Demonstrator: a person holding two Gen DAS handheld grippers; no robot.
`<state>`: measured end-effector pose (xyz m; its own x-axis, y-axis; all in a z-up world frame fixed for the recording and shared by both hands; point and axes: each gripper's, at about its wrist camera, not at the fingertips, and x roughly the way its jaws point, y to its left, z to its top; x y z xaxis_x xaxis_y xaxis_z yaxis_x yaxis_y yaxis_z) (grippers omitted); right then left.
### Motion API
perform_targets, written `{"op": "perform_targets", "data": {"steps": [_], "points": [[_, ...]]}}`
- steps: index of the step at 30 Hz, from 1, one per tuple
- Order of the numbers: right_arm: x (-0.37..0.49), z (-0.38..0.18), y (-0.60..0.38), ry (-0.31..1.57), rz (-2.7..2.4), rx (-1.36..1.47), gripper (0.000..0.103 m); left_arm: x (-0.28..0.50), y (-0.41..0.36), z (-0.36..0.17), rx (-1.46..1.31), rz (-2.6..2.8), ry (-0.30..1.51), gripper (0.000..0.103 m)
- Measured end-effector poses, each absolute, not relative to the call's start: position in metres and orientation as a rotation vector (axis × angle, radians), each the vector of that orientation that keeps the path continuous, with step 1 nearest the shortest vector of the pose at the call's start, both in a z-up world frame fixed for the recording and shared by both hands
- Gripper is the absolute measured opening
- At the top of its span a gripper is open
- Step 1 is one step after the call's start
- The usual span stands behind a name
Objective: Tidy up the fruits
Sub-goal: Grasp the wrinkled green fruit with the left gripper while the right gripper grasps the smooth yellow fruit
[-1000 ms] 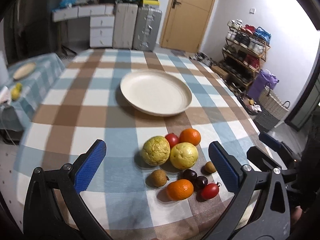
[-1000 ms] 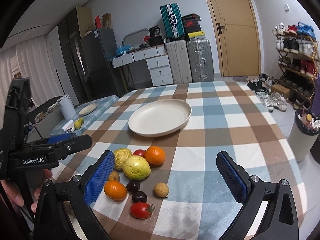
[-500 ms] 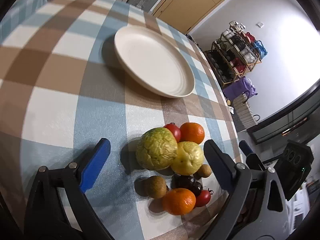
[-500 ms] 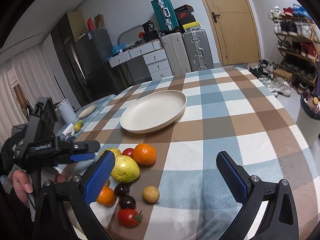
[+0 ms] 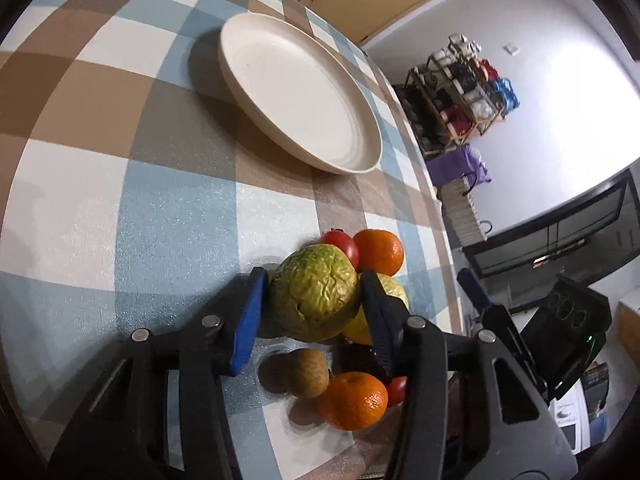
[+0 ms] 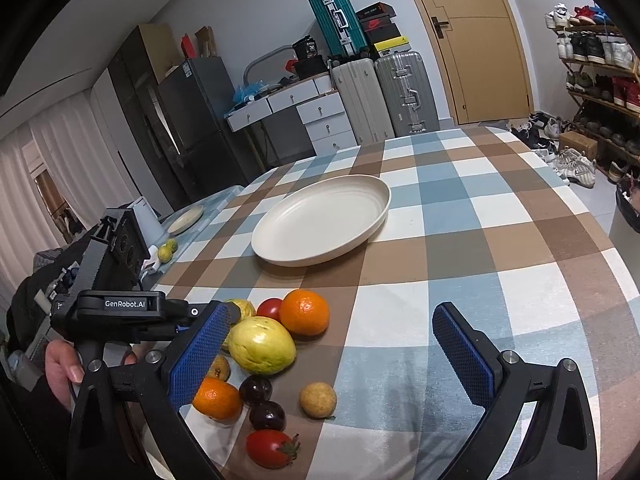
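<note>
My left gripper (image 5: 314, 300) is shut on a wrinkled green-yellow fruit (image 5: 314, 292), one pad on each side, in a pile on the checked table. Around it lie a tomato (image 5: 340, 242), an orange (image 5: 378, 251), a yellow fruit (image 6: 262, 344), a small brown fruit (image 5: 310, 372) and another orange (image 5: 352, 400). The cream plate (image 5: 300, 92) is empty beyond. My right gripper (image 6: 332, 350) is open above the table, right of the pile. The left gripper also shows in the right wrist view (image 6: 234, 312).
Two dark plums (image 6: 256, 390), a brown fruit (image 6: 318, 399) and a stemmed tomato (image 6: 270, 448) lie near the table's front edge. Suitcases (image 6: 384, 96), drawers and a door stand behind. A shoe rack (image 6: 596, 64) is to the right.
My left gripper dropped and moved forward onto the pile, then closed its pads on the wrinkled green-yellow fruit. My right gripper stayed open and hardly moved.
</note>
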<state>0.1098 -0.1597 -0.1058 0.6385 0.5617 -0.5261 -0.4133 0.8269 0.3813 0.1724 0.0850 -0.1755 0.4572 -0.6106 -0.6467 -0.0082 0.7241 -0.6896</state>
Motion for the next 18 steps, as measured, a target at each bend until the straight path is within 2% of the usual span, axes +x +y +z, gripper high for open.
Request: {"op": "perform_targets", "data": {"steps": [18], "points": [[0.112,-0.115,-0.132,0.829,0.684,0.299,0.103,0.144,0.106,-0.153,-0.681,-0.407,0.935,0.044]]}}
